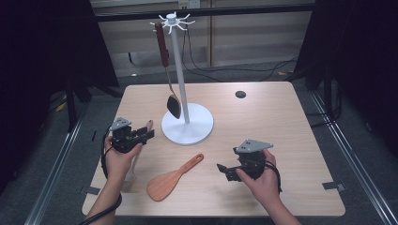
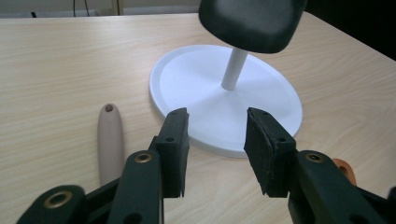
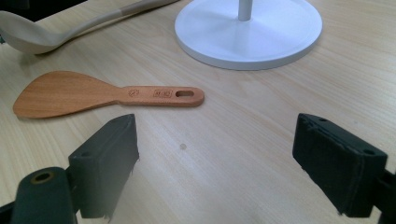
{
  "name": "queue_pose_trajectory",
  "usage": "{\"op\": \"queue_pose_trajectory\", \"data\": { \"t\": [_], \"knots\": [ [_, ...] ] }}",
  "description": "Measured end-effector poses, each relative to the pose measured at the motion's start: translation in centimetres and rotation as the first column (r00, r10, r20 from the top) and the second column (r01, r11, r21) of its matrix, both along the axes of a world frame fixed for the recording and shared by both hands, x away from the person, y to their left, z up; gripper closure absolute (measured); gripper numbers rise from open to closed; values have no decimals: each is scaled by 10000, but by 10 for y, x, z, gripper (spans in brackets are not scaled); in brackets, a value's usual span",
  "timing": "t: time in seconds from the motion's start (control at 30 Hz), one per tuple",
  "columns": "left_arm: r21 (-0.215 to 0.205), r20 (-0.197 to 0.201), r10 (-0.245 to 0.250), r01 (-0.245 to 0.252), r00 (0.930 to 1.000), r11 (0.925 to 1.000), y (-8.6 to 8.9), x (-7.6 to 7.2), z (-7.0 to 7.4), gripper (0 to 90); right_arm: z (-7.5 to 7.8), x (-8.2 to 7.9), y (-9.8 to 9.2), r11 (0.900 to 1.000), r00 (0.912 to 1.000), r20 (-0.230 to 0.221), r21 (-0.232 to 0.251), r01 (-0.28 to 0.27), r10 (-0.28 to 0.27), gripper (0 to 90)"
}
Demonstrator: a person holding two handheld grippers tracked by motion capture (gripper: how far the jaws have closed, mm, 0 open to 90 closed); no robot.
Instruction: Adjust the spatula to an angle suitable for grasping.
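Now left gripper point(image 1: 149, 135) parted, empty, beside beige ladle handle point(image 2: 110, 137) near white stand base point(image 1: 187, 124); right gripper point(image 1: 221, 168) wide open, right of wooden rice paddle point(image 1: 170, 179) on counter point(image 1: 263, 122).

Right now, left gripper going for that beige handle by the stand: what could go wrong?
1. The left gripper has open jaws, but the beige ladle handle lies off to one side of them, not between; closing here likely grabs nothing.
2. The white stand base sits just ahead of the jaws, so a forward push could bump it.
3. The dark spoon hanging from the stand is low near the base and could get knocked.
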State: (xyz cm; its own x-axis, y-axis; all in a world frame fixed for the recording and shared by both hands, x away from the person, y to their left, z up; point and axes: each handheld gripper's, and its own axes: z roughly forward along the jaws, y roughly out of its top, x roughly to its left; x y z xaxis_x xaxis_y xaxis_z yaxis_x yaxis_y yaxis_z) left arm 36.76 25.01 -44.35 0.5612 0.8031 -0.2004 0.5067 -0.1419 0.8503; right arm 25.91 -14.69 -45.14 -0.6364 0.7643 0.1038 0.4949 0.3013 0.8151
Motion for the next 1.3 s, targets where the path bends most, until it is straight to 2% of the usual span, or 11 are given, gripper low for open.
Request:
{"op": "queue_pose_trajectory", "data": {
  "t": [0.2,0.43,0.57,0.73,0.9,0.97,1.0,1.07,1.2,1.27,1.3],
  "knots": [
    [196,-119,322,-319,9994,9993,5,2,-4,574,0,0,0,10000,10000,-9,-4,-14,14,135],
    [1006,-992,498,-398,9938,9941,11,10,-5,532,0,0,0,10000,10000,-8,-5,2,-2,135],
    [1619,-1398,729,-499,9875,9855,14,16,-5,522,0,0,0,10000,10000,-18,-25,-8,8,135],
    [2489,-1929,877,-377,9773,9678,15,23,-5,522,0,0,1,10000,10000,-18,0,-5,5,135],
    [2891,-2748,1036,-206,9559,9571,14,30,-9,522,-1,0,1,10000,10000,-24,-33,-34,33,135],
    [3076,-2919,1143,-200,9496,9513,12,32,-10,526,0,0,0,10000,10000,-27,-16,-24,24,135],
    [3344,-2960,1179,-127,9479,9423,12,34,-10,530,0,0,0,10000,10000,-39,-14,-21,21,135],
    [3605,-3090,1231,-37,9430,9328,10,36,-10,545,0,0,0,10000,10000,-31,-31,-26,25,135],
    [3889,-3450,1583,-126,9251,9212,9,40,-12,568,0,1,-1,10000,10000,-11,-8,-22,22,135],
    [3902,-3671,1580,-24,9167,9207,9,41,-14,580,0,0,-1,10000,10000,-37,9,11,-11,135],
    [4037,-3655,1672,-59,9157,9149,9,41,-15,580,0,0,-2,10000,10000,-31,12,9,-9,135]
  ]
}}
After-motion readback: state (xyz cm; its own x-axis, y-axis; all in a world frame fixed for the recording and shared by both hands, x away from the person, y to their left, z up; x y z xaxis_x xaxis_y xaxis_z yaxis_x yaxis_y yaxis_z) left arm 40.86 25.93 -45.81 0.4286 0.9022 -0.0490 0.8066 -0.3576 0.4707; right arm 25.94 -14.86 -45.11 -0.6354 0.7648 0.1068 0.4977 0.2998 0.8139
